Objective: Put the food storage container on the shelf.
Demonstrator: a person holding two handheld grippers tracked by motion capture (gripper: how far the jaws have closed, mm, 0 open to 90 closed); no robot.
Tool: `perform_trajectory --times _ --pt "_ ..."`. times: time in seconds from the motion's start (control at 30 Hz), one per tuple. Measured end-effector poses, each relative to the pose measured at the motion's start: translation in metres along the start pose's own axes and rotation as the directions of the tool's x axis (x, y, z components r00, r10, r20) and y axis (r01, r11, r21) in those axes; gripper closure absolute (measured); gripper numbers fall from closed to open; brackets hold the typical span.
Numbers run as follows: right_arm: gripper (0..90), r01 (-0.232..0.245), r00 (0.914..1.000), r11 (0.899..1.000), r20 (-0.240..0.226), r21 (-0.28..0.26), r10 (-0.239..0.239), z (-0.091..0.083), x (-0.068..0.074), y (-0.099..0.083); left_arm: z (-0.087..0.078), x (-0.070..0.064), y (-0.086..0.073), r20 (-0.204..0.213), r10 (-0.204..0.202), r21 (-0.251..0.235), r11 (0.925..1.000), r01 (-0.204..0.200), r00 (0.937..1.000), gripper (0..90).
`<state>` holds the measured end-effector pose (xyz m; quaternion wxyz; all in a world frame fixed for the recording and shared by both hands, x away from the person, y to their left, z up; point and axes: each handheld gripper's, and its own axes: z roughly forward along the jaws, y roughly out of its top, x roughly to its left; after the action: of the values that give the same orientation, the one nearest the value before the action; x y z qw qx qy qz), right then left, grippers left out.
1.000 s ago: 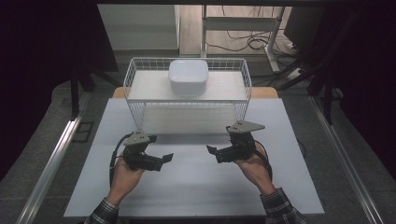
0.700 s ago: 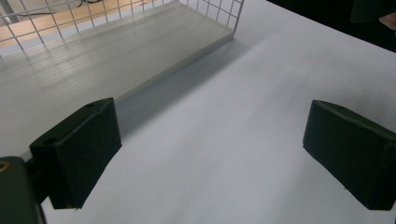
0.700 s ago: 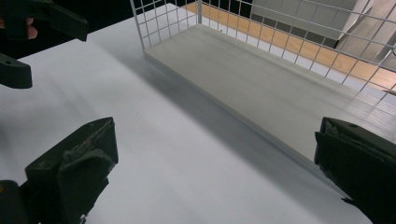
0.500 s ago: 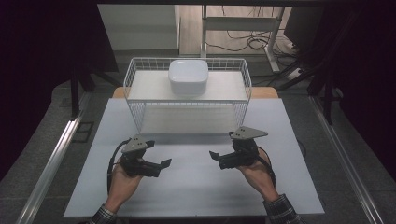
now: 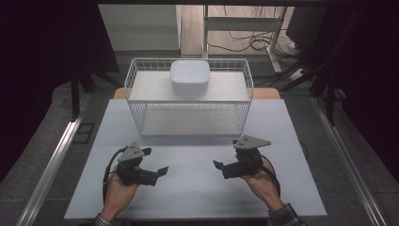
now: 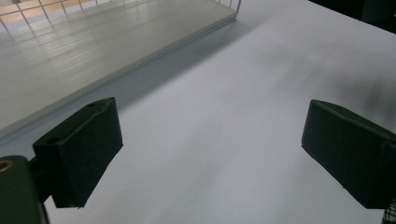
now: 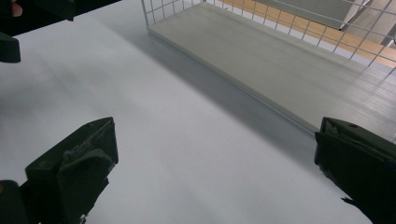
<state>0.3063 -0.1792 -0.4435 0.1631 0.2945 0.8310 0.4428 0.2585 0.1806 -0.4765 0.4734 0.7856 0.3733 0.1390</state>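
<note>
White tabletop lay bare between your wide-spread jaws. Your left gripper and right gripper held nothing; the white wire basket stood beyond them, its far wall cropped in both gripper views.

left gripper: black body and jaws, grey three-cornered plate on top, black cable. right gripper: same black, same grey plate. table top beneath both: plain pale white-grey, no pattern. ahead of the jaws, wire basket: white grid mesh, off-white floor board. bowl on it: plain white.
</note>
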Motion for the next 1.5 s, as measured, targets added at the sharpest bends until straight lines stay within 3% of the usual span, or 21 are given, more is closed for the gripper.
perform_trajectory --times 0.47,0.87,1.23,1.5 --pt "0.0 -0.02 0.9992 1.0 0.036 0.014 0.02 -0.014 -0.007 -0.02 -0.02 0.008 -0.029 -0.047 -0.052 0.008 0.9986 0.052 0.9975 5.0" --pt "0.0 -0.016 0.9977 1.0 0.066 0.024 0.015 -0.028 -0.011 -0.032 -0.044 0.012 -0.045 -0.099 -0.071 -0.008 0.9975 0.071 0.9925 5.0" --pt "0.0 -0.052 0.9946 0.998 0.091 0.031 0.049 -0.04 -0.018 -0.049 -0.051 0.014 -0.056 -0.128 -0.08 0.009 0.9967 0.081 0.9886 5.0" --pt "0.0 -0.078 0.9884 0.996 0.134 0.039 0.072 -0.05 -0.024 -0.064 -0.051 0.017 -0.066 -0.145 -0.09 0.03 0.995 0.095 0.9853 4.9"
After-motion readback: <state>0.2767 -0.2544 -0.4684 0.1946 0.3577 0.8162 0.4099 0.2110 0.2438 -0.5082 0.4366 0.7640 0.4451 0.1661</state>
